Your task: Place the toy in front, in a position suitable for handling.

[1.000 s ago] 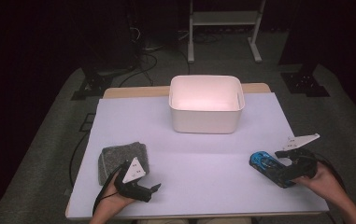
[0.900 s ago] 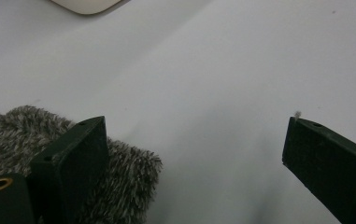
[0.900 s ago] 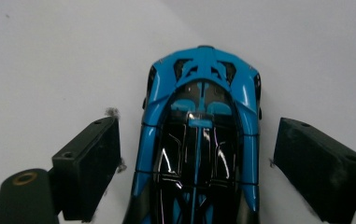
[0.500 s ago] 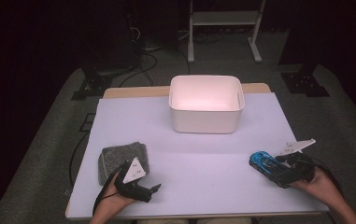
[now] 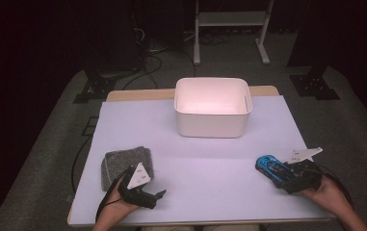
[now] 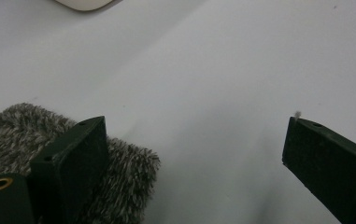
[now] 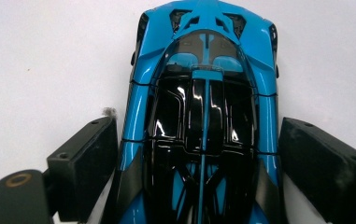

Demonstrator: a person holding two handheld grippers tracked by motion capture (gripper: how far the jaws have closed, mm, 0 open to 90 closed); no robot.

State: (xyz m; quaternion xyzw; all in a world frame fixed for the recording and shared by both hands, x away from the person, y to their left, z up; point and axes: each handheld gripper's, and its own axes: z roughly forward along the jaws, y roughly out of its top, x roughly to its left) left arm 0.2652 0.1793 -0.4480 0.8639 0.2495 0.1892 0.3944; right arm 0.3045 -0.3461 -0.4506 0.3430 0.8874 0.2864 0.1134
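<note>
Toy car sat between my right hand-held gripper's open jaws on the table, so I judged squeezing came next.

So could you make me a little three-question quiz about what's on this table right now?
1. True or false: the blue toy car lies between the jaws of the right gripper.
2. What lies under one jaw of the left gripper: A) grey fuzzy cloth B) white bin C) blue toy car?
3. Fill in: the left gripper's jaws stand wide ____.

Key: 1 true; 2 A; 3 open.
</note>
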